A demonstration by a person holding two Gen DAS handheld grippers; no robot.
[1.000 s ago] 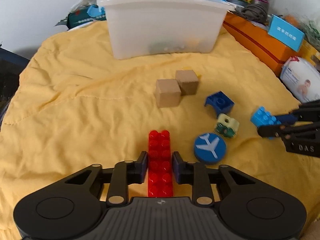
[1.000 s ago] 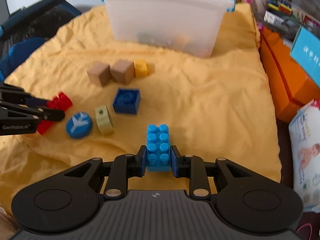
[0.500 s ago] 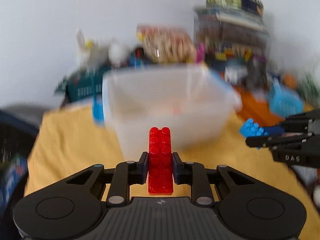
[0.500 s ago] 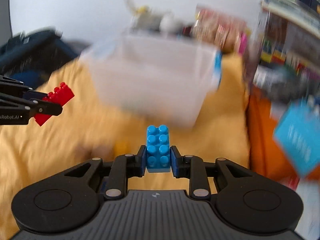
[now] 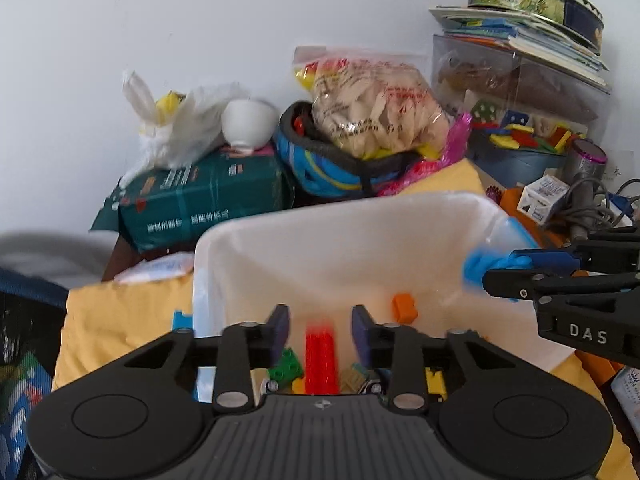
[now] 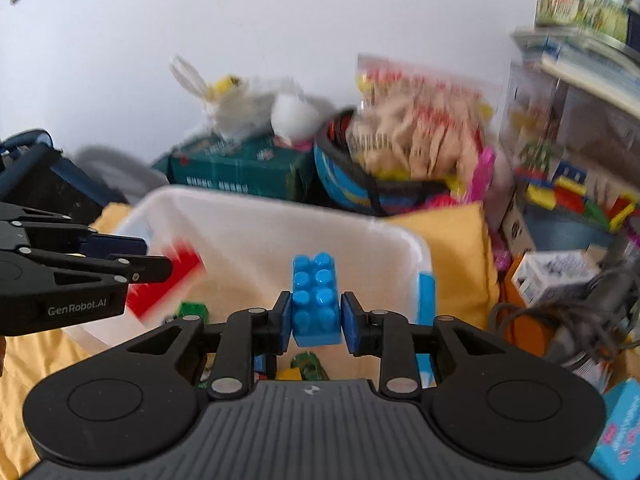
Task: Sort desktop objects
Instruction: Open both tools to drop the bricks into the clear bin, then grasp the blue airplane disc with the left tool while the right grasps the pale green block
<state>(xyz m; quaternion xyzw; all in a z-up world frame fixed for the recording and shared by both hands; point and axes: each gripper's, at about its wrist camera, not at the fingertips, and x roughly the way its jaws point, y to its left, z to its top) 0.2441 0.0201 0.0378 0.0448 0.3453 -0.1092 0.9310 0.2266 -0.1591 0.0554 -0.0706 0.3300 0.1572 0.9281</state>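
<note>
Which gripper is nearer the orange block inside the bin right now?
Left, as far as these views show. The left gripper is opening over the bin, the orange block just beyond its right finger. The right gripper sits at the bin's right side, farther from it.

Glossy plastic is seen on the blue brick (image 6: 316, 300); the bin (image 5: 360, 248) is translucent matt plastic, the cloth (image 6: 440, 256) soft yellow fabric.

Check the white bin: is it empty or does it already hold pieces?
Not empty. Inside the bin, both wrist views show loose pieces on its floor: an orange block, a green brick and some yellow ones.
</note>
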